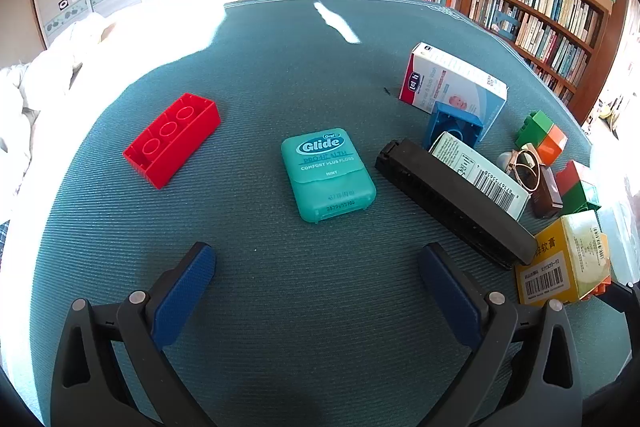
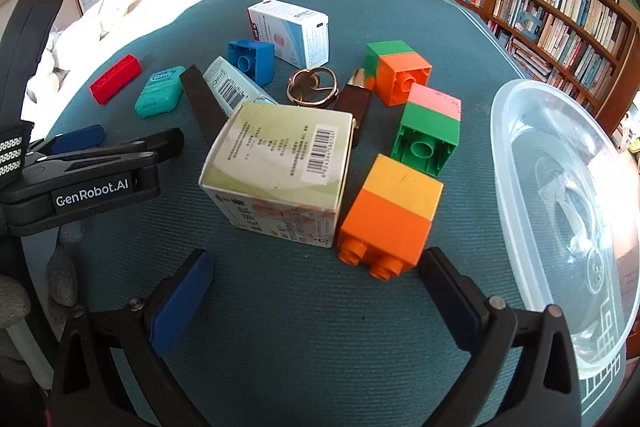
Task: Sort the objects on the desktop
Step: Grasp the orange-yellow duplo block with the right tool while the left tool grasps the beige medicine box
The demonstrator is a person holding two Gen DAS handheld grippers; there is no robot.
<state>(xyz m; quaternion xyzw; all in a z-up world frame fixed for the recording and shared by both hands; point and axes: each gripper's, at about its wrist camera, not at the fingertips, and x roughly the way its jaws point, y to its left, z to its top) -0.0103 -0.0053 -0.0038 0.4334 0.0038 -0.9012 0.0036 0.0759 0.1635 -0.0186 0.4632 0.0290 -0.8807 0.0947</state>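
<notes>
Both tools gape wide and hold nothing. Right tool (image 2: 316, 287) hovers over the green table (image 2: 300, 339), with an orange-and-yellow block (image 2: 390, 215) just ahead near its right finger, long axis running away from the tool. A clear tub (image 2: 520, 163) lies to its right. Left tool (image 1: 316, 283) faces a teal floss case (image 1: 328, 175), bare cloth between them.

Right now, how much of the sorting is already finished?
Nothing looks done: the clear tub holds no objects. Nothing is in hand; the left gripper and right gripper are both open. Left to sort: floss box, red brick, orange-yellow brick, cartons and the rest.
</notes>
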